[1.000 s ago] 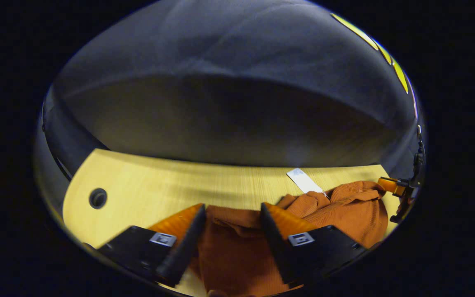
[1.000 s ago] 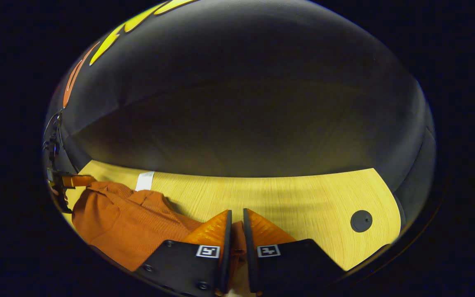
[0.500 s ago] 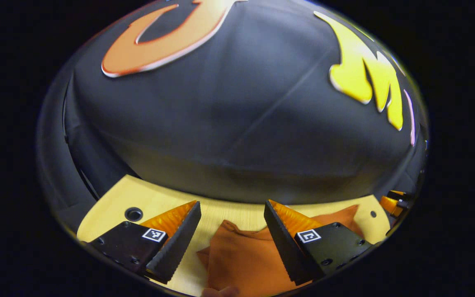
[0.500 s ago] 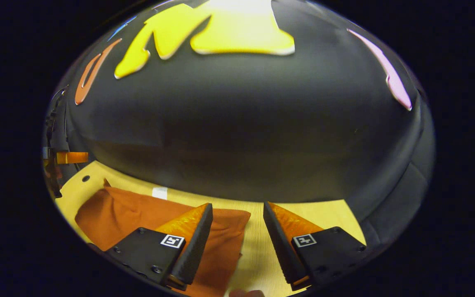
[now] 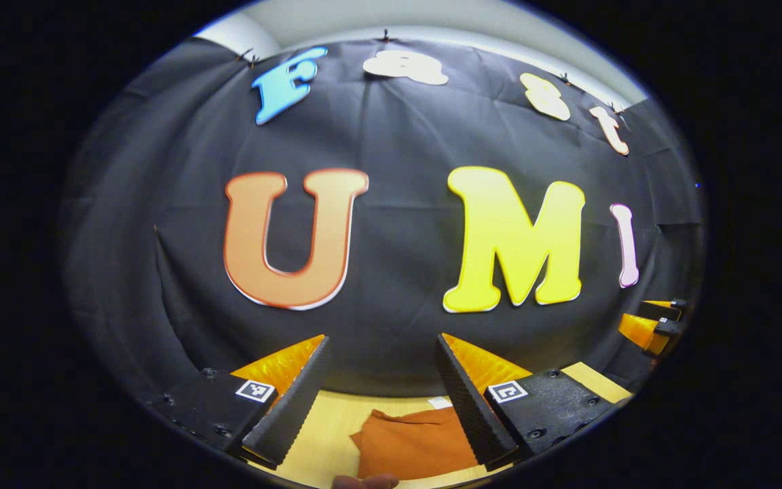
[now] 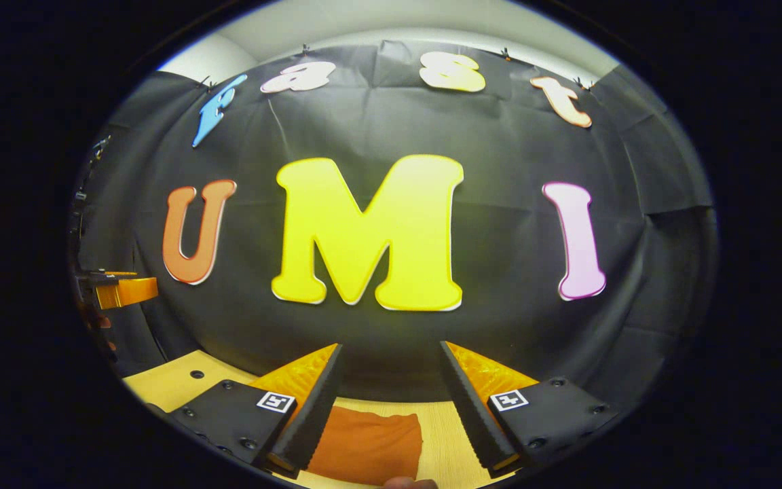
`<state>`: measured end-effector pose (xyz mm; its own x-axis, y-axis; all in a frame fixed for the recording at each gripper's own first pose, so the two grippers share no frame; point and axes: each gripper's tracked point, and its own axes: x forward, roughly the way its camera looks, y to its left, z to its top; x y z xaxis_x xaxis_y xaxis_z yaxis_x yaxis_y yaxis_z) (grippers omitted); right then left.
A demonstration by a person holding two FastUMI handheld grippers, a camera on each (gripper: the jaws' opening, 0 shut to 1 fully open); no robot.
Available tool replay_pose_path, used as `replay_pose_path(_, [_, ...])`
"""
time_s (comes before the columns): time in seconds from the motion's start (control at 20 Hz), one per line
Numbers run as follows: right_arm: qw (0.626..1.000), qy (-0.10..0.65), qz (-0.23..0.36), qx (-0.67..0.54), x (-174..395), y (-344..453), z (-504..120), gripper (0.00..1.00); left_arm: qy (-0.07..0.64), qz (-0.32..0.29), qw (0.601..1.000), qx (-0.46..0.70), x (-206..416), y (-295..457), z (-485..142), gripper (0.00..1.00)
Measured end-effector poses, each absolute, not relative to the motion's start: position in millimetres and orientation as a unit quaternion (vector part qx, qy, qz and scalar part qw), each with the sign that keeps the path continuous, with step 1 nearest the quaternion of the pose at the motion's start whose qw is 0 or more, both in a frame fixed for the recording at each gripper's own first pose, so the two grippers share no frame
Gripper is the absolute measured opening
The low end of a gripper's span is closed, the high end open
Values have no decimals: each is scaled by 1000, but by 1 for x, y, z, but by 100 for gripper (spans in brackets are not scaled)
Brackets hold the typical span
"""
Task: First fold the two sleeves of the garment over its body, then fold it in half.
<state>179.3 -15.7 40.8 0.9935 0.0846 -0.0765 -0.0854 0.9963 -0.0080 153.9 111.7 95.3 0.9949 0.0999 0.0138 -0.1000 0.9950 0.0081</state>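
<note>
Booth wall: black cloth, creased, took up most of both views; its lower part sat in shadow.

Table: pale wood. Seen as a strip between and below the fingers in the left gripper view, with one corner beyond the right-hand finger. In the right gripper view the table carried a small dark round hole. Most of the top was cut off by the lower edge and by the fingers.

Garment: rust-orange knit, lying flat on the table as a compact folded block, below and between the fingers in the left gripper view. The right-hand finger covered its right edge; the near edge was cut off. A small white tag lay at its far edge, partly hidden. In the right gripper view the garment lay partly behind the left-hand finger. Sleeves could not be made out.

Left gripper: fingers spread wide, holding nothing, raised clear of the garment.

Right gripper: fingers spread wide, empty, above the garment. It also showed far right in the left gripper view, small and cut off.

Fingertip: a sliver at the lower edge, mostly cut off.
</note>
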Motion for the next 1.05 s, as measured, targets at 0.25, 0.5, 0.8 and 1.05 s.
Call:
replay_pose_path(0.25, [999,11,44,10,114,9,88,88,-31,35,999,-7,66,87,122,98])
replay_pose_path(0.5, [999,0,30,16,57,13,89,90,-29,33,999,-2,11,70,109,98])
replay_pose_path(0.8, [999,14,37,1,18,21,69,90,-20,23,1000,2,-24,54,81,98])
replay_pose_path(1.05, [999,15,45,6,11,26,70,89,-13,25,1000,-6,-28,54,78,98])
